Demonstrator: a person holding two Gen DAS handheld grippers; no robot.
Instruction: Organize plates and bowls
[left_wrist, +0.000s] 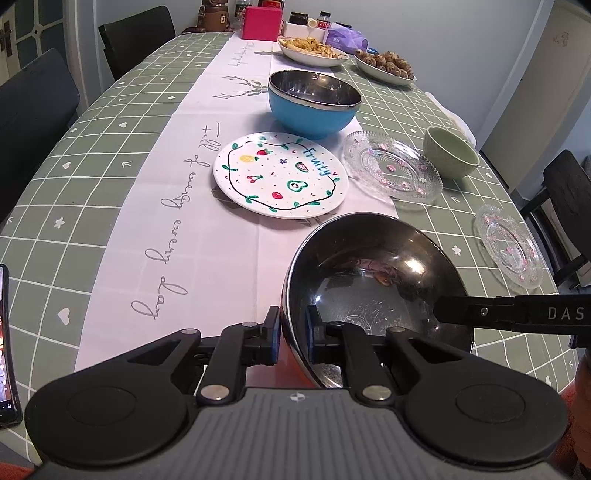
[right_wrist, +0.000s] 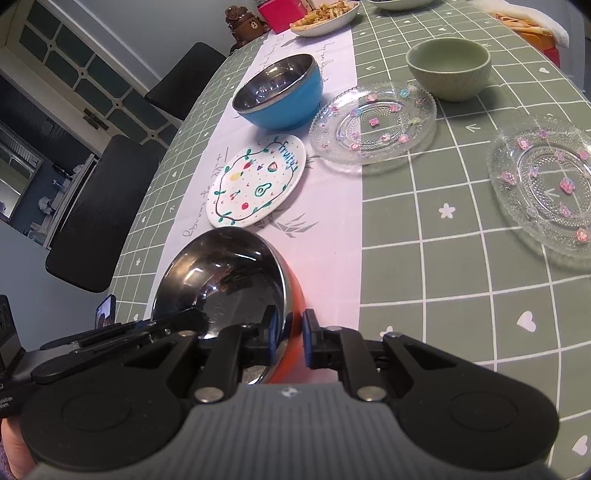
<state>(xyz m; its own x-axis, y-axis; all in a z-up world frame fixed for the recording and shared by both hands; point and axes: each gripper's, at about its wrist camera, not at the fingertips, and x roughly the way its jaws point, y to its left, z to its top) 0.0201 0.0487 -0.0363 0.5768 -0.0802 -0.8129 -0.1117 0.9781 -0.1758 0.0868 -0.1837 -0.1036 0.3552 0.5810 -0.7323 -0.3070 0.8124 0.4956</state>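
Nearest in both wrist views is an orange bowl with a steel lining (left_wrist: 373, 280), tilted and held by its rim from two sides. The left gripper (left_wrist: 292, 334) is clamped on the rim at the bowl's near left edge, one blue pad outside the wall and one inside. The right gripper (right_wrist: 288, 338) is clamped on the opposite rim in the same way; in the left wrist view its black finger reaches in from the right edge of the frame, over the bowl's right rim. The bowl sits at lower centre of the left view and lower left of centre in the right view, over the white runner (left_wrist: 155, 206) that runs down the green checked tablecloth (left_wrist: 74, 155).

At the lower left edge of the left view a phone (left_wrist: 5, 343) lies on the cloth.

Just beyond the bowl is a white plate painted with fruit and the word "Fruity" (left_wrist: 280, 174), at mid-frame. To its right, nearly touching it, lies a clear glass plate with pink flowers (left_wrist: 392, 169); a second glass plate of the same kind (left_wrist: 511, 245) lies well apart at the right edge. A pale green bowl (left_wrist: 451, 151) stands just behind the first glass plate.

Behind the painted plate stands a blue bowl with a steel lining (left_wrist: 314, 101), upright. Further up the frame are two white dishes of food (left_wrist: 314, 50), a pink box (left_wrist: 262, 22) and jars. Dark chairs (left_wrist: 37, 110) stand along the left side.
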